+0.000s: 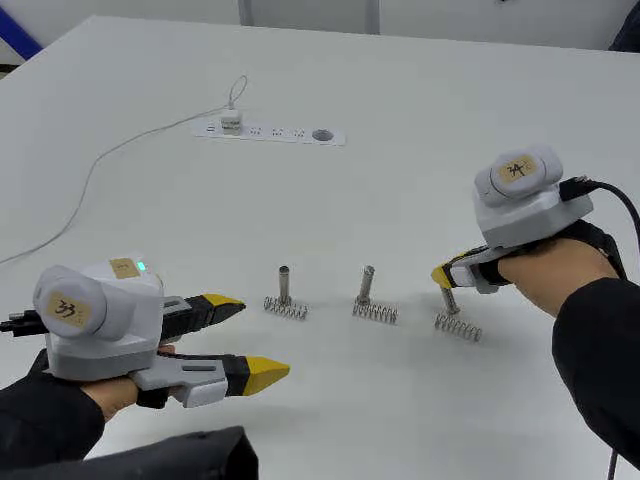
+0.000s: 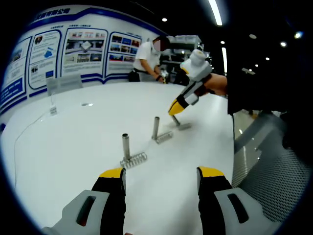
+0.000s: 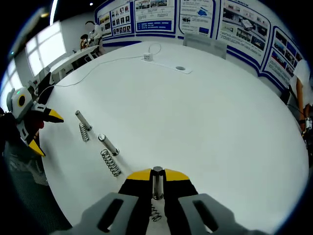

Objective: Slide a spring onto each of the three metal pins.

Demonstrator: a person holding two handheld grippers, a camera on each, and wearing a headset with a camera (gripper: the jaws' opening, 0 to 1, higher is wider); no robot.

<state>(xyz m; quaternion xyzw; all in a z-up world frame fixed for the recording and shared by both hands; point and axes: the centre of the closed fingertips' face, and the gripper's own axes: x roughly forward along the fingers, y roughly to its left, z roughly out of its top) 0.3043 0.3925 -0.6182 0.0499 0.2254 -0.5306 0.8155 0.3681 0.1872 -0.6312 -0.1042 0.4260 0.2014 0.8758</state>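
Three short metal pins stand in a row on the white table: the left pin [image 1: 284,284], the middle pin [image 1: 366,284] and the right pin [image 1: 450,299]. A spring lies flat in front of each: the left spring [image 1: 285,308], the middle spring [image 1: 375,313], the right spring [image 1: 458,327]. My right gripper [image 1: 444,277] is shut on the top of the right pin [image 3: 157,182], its yellow tips on either side. My left gripper [image 1: 247,338] is open near the front left, its jaws empty and pointing at the left pin [image 2: 125,147] and left spring [image 2: 134,159].
A white power strip [image 1: 270,131] with a plugged-in adapter and a trailing cable [image 1: 95,170] lies at the back of the table. In the left gripper view a person [image 2: 148,58] stands at a far bench.
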